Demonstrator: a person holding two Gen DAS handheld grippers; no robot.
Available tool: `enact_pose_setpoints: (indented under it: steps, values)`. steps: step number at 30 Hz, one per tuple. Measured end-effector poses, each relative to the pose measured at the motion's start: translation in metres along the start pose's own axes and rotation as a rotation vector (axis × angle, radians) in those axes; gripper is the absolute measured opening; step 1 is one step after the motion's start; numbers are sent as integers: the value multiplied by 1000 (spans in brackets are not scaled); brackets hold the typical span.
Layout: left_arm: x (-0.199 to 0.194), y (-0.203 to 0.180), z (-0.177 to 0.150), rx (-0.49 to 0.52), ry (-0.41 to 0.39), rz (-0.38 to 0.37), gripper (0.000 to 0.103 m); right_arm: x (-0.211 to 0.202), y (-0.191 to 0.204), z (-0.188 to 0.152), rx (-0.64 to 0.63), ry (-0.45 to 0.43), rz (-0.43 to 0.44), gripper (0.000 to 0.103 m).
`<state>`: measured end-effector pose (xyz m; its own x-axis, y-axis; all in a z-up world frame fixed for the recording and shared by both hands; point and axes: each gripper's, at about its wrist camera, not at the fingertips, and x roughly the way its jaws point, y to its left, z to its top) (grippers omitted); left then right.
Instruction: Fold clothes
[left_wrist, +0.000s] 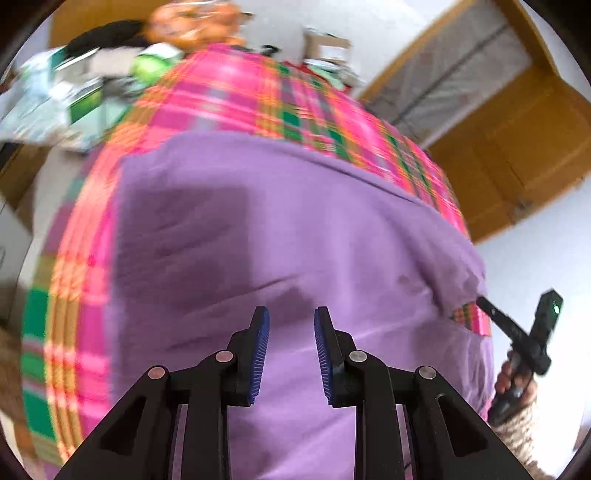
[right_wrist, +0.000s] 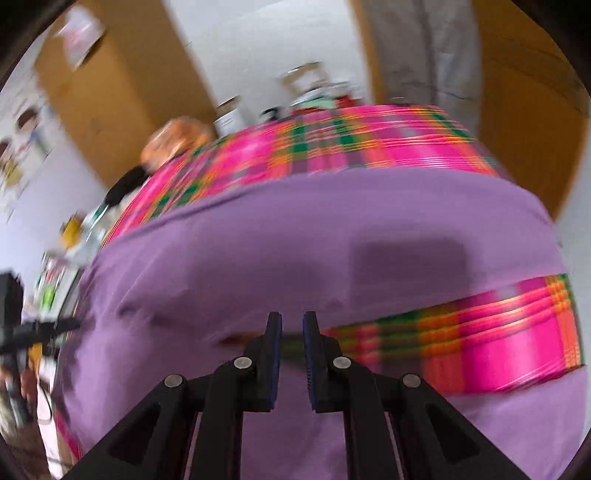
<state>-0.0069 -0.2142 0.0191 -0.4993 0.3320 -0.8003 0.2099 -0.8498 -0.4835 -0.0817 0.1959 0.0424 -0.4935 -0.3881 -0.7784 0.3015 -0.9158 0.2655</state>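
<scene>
The purple garment (left_wrist: 280, 229) lay spread flat over the pink plaid cloth (left_wrist: 236, 96). Above the garment, the left gripper (left_wrist: 291, 325) had its fingers parted, gripping nothing. The right gripper (right_wrist: 292, 328), also above the garment, showed a narrow gap, likewise empty.

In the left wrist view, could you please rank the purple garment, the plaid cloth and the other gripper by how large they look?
1. purple garment
2. plaid cloth
3. other gripper, at the frame's edge, partly cut off
</scene>
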Motion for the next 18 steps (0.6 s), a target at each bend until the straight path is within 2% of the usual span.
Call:
enact_pose_setpoints:
  steps: [3,5,11,14,18]
  values:
    - [-9,26,-13,-53,-5,14,26,1,22,-16,-40,10,38,21]
    - [-14,40,-22,-84,-9,4,26,2,33,-25,-69,14,26,26]
    - [-36,61,-40,-133,-64,-25,27,1,65,-50,-118,44,46,26]
    - [-45,69,-51,-147,-79,-14,33,-2,82,-69,-161,53,49,31]
    - [-57,79,-69,-162,-81,-2,34,-5,106,-94,-223,68,76,32]
